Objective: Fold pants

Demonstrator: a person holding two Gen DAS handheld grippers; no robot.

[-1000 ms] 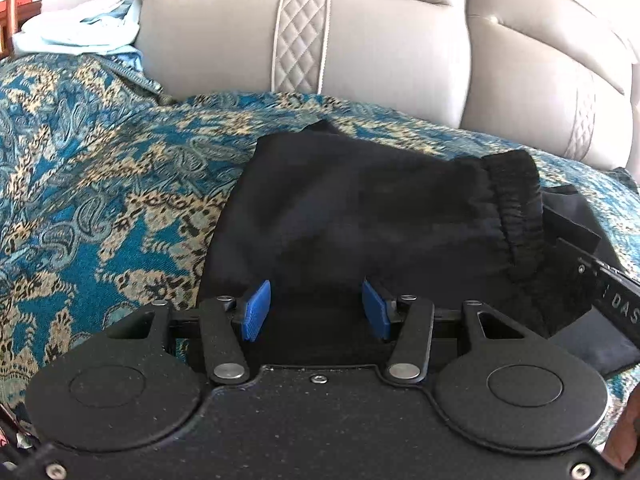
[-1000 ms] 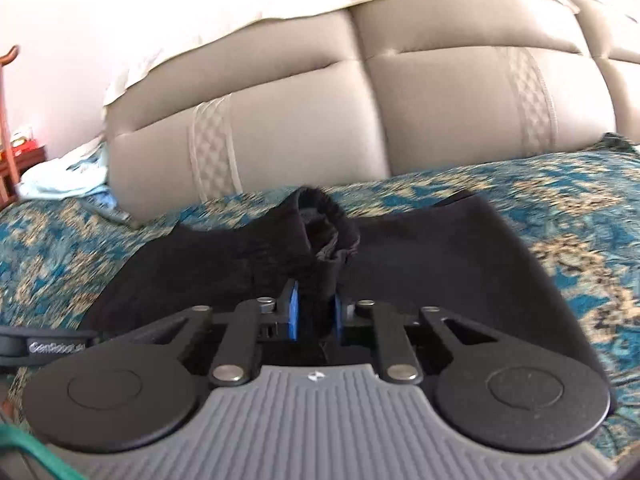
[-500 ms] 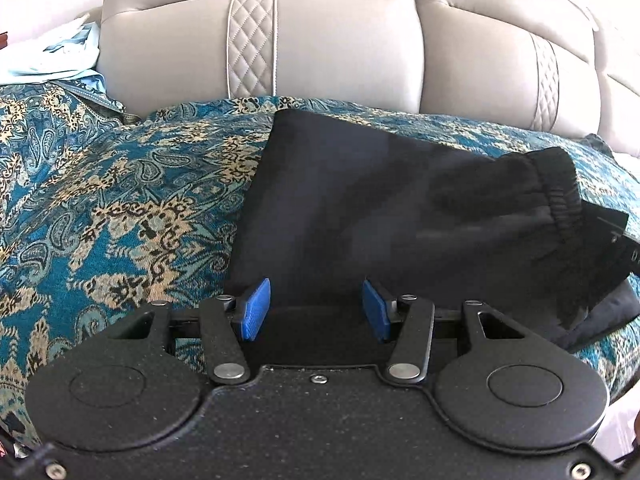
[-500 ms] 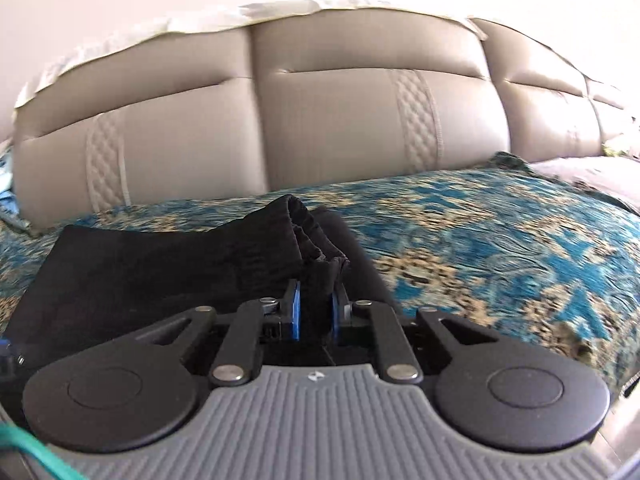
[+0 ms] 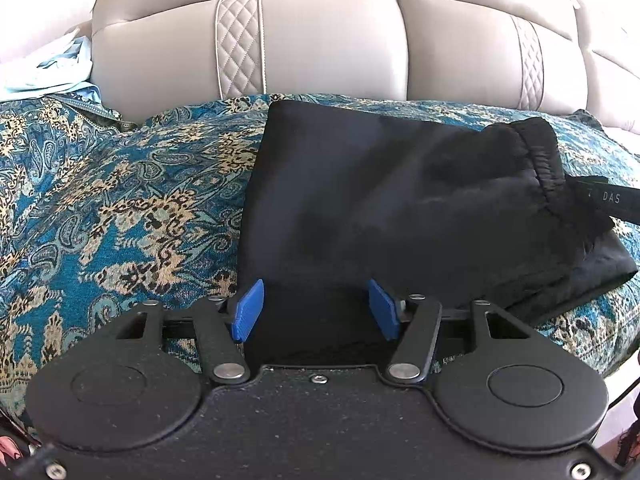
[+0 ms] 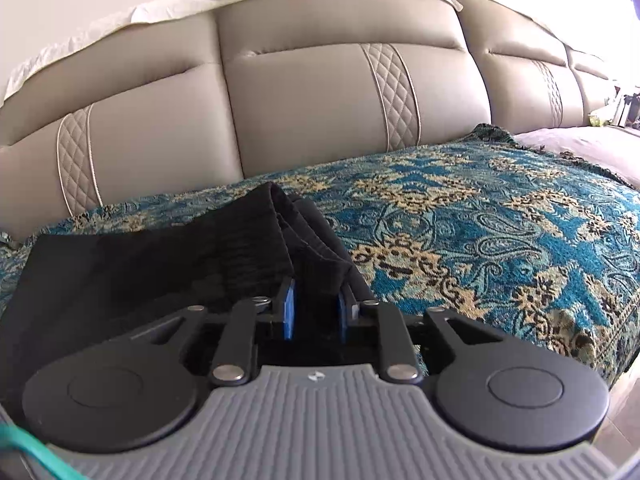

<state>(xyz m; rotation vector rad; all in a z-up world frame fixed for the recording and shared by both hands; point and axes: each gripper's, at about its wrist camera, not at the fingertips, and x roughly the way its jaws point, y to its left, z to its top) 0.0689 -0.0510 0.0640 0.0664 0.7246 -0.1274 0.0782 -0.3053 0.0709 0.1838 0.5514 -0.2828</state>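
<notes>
Paisley bedspread (image 5: 120,200) — one black pants (image 5: 380,200), two tools: left (image 5: 316,308), right (image 6: 314,306).

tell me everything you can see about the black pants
The black pants are matte, soft-looking fabric, folded into a compact, roughly rectangular stack lying flat on the blue and gold paisley bedspread before the padded headboard. A gathered elastic waistband bunches up at the right end, raised above the layers beneath. The right gripper is shut on that bunched edge. The left gripper is open at the near edge, its pads either side of the cloth.
</notes>
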